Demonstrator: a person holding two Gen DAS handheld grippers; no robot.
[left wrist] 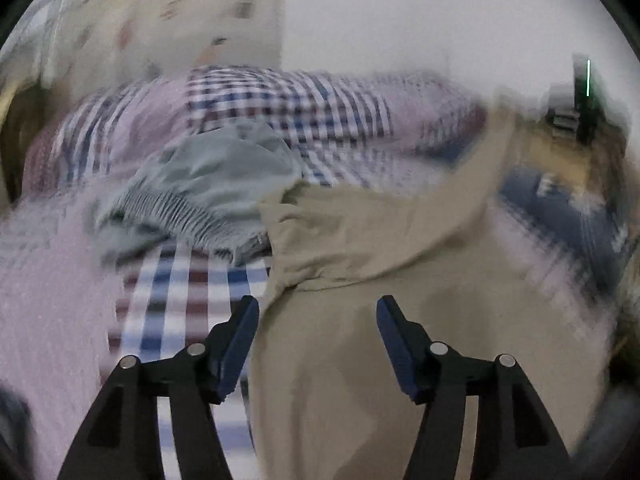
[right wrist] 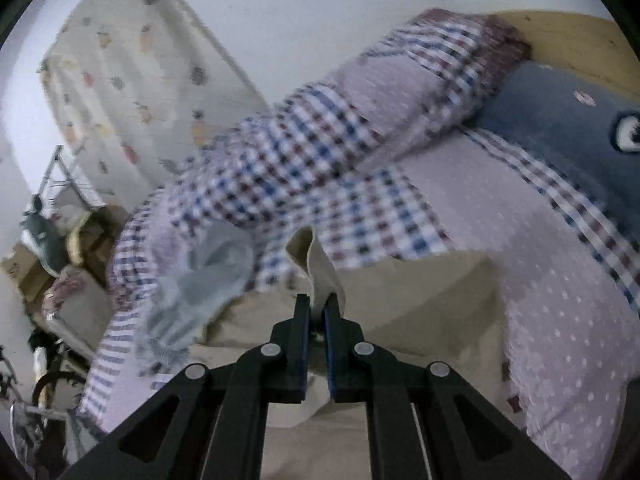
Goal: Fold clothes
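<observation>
Beige garment [left wrist: 360, 360] lies spread on the bed [right wrist: 560, 320], nearest both cameras. Right hand-held gripper [right wrist: 318, 308]: jaws together, clamped on a raised fold of the beige cloth. Left hand-held gripper [left wrist: 318, 312]: jaws apart, nothing between them, hovering over the garment's edge. Judgement: the fold goes best if the right carries its pinch across taut and level while the left takes a matching edge. Farther off, grey garment [left wrist: 208, 184] sits crumpled beside the beige one; checked quilt [right wrist: 300, 152] bunched beyond.

White wall [right wrist: 320, 20] — fruit-print curtain [right wrist: 132, 80] — checked bedding [right wrist: 304, 152], wooden headboard [right wrist: 568, 40].
</observation>
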